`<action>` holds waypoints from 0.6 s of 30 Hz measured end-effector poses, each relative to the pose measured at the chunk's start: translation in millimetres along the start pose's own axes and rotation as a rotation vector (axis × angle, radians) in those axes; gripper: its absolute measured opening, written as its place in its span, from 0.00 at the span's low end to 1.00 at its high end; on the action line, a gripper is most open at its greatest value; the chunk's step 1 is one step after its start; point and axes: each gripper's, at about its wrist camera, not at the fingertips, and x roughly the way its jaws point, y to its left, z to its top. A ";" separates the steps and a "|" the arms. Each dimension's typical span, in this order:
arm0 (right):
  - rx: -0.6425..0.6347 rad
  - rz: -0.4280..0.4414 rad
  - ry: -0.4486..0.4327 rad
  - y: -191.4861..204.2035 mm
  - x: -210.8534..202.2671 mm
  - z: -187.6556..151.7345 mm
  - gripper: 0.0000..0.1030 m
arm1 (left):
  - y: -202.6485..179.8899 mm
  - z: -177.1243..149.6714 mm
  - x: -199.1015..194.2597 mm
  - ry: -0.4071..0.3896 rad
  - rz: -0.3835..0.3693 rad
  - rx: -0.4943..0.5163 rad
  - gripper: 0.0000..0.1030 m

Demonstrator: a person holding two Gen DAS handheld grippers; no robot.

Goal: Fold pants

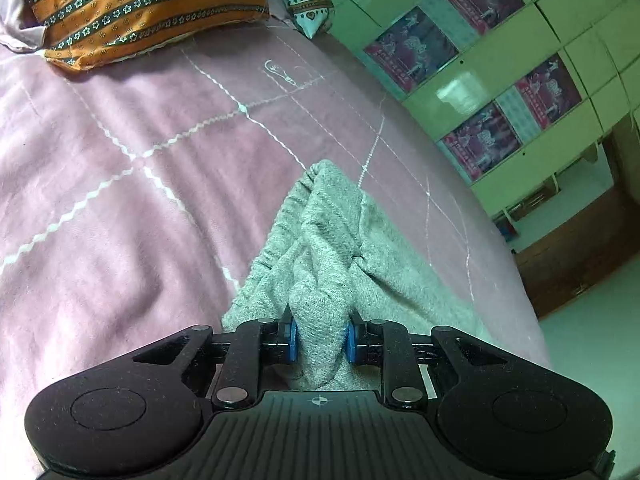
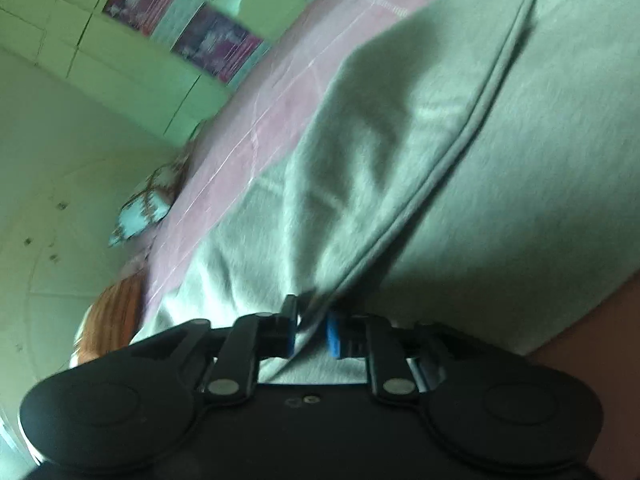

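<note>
Left view, upper left: orange pillow at head of pink bed; smaller pale pillow to its right. Centre: grey pants bunched on the bed, running from lower centre up toward mid-frame, gathered waistband edge along the left side. Lower centre: left gripper pinched narrow on a thick wad of the pants, blue pads pressed into the cloth on both sides. Right of frame: green cabinets with posters.

Right view, blurred and tilted. Left of frame: green wall, pale pillow small at mid-left. Centre to right: pants spread broad over the bed, long seam running from upper right down to lower centre. Lower centre: right gripper nearly closed on the seam edge, cloth between the pads.

Judged early in the fold. Both ends gripped, but cloth at left wadded, not flat; no neat fold line visible anywhere. Left to do, probably: lift, straighten, lay legs together, fold over, smooth.
</note>
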 end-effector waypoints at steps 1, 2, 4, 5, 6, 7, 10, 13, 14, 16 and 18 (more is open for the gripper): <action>0.002 -0.008 0.008 1.0 4.0 3.5 0.07 | -3.3 0.5 1.9 0.006 0.007 0.007 0.23; 0.007 -0.021 0.022 1.3 8.1 7.6 0.02 | -7.1 3.3 2.5 0.013 0.012 0.020 0.23; 0.012 -0.015 0.026 6.7 6.2 14.4 0.00 | -11.5 8.6 -2.5 -0.004 -0.002 0.045 0.23; -0.003 0.015 0.003 13.4 -1.8 15.2 0.00 | -11.9 12.9 -13.0 -0.029 -0.017 0.056 0.21; -0.028 0.043 -0.022 25.7 -7.3 21.0 0.00 | -12.2 18.8 -21.9 -0.056 -0.028 0.062 0.21; -0.057 0.063 -0.045 32.3 -17.6 19.4 0.00 | -10.9 22.5 -29.1 -0.066 -0.043 0.056 0.21; -0.059 0.058 -0.047 24.0 -26.8 6.0 0.00 | 3.0 17.2 -26.9 -0.003 0.017 0.098 0.20; -0.009 -0.018 0.045 -0.8 4.9 -3.8 0.00 | 16.8 7.4 -27.3 -0.030 -0.012 0.026 0.20; -0.007 -0.013 0.035 0.1 5.6 -3.5 0.00 | 15.5 5.3 -29.9 -0.042 -0.019 0.027 0.20; -0.040 -0.028 0.022 11.3 5.2 -0.9 0.00 | 13.2 2.6 -33.6 -0.053 -0.018 0.009 0.22; -0.064 -0.034 0.037 17.6 4.0 -2.4 0.02 | 11.7 0.5 -39.4 -0.077 -0.016 -0.020 0.35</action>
